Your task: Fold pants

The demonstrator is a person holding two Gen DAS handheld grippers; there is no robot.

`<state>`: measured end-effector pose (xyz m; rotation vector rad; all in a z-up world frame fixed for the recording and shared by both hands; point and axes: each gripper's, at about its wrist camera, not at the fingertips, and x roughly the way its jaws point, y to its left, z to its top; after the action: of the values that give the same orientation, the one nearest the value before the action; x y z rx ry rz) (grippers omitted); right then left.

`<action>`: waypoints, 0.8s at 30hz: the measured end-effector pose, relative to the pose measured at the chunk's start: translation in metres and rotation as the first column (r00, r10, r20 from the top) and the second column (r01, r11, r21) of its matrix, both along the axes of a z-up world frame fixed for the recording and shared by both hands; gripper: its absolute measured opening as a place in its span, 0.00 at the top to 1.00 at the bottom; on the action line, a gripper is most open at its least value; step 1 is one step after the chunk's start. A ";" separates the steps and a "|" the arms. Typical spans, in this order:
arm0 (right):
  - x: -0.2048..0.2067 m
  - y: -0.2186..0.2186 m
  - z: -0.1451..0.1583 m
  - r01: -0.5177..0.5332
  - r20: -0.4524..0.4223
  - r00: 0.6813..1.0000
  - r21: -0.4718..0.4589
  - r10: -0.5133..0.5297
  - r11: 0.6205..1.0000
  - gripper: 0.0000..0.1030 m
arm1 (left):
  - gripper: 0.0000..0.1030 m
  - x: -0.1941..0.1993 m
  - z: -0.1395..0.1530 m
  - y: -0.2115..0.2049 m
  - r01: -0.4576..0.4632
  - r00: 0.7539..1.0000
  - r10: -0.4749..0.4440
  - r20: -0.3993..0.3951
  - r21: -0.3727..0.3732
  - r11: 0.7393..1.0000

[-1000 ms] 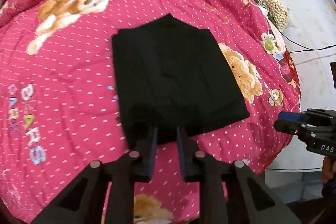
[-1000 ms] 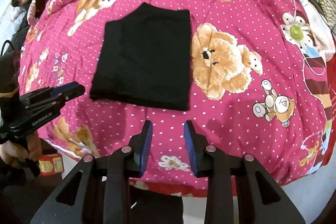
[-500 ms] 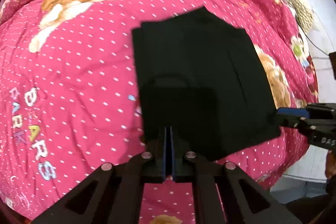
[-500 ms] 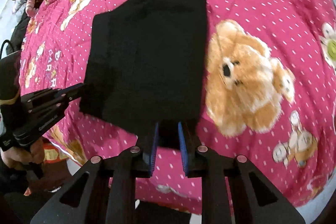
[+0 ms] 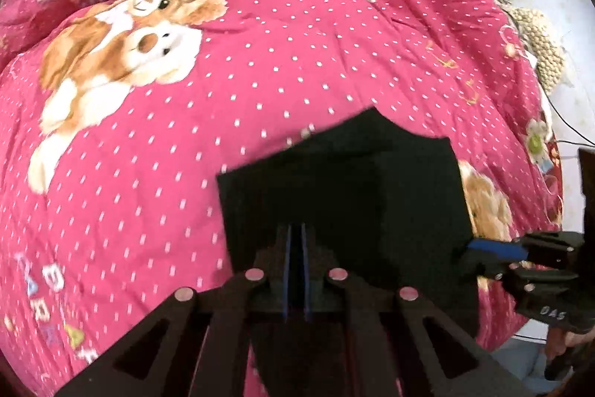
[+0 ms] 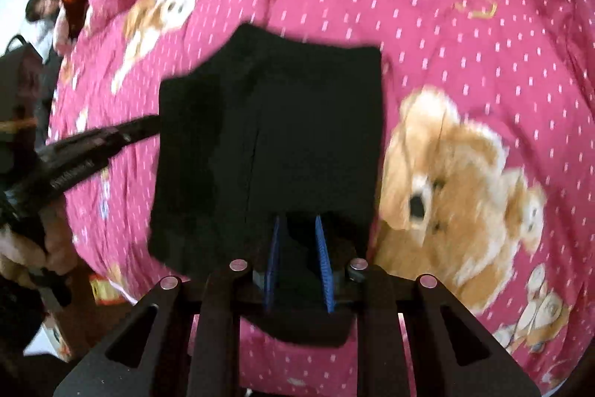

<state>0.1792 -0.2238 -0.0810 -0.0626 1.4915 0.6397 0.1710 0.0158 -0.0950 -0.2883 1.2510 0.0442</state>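
Both tongs at the near hem

My left tongs [image 5: 295, 270] and right tongs [image 6: 297, 263] seem clamped on the soft, limp black pants [image 6: 290, 136], folded on the bed [image 5: 297, 43]; best gripped at corners.

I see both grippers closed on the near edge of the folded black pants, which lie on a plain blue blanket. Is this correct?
Not quite: the blanket is not plain blue. The right wrist view shows it bright pink with white dots and cartoon bears. The rest holds: the left gripper and the right gripper are both closed on the near edge of the folded black pants.
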 end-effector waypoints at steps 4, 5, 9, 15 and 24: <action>0.031 0.015 -0.001 0.009 0.022 1.000 0.003 -0.009 1.000 0.81 | 0.91 0.014 -0.014 0.011 -0.029 0.999 0.029 -0.019 -0.018 0.999; 0.039 0.021 -0.002 0.009 0.030 0.999 0.008 -0.010 1.000 0.81 | 0.89 0.015 -0.016 0.014 -0.031 0.999 0.031 -0.017 -0.020 0.999; 0.064 0.040 -0.012 0.024 0.038 0.999 0.012 -0.024 1.000 0.81 | 0.86 0.015 -0.020 0.020 -0.033 0.999 0.032 -0.007 -0.028 0.999; 0.084 0.053 -0.031 0.014 0.023 1.000 -0.046 -0.013 0.999 0.82 | 0.86 0.023 -0.025 0.021 -0.046 0.999 0.045 -0.013 -0.042 0.998; 0.061 0.034 -0.007 0.018 0.058 0.998 -0.017 -0.017 1.000 0.80 | 0.86 0.018 -0.005 0.011 -0.028 1.000 0.028 -0.013 0.022 0.999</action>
<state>0.2398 -0.1900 -0.0879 -0.0813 1.4404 0.6057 0.1894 0.0273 -0.0999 -0.2872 1.2592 0.0839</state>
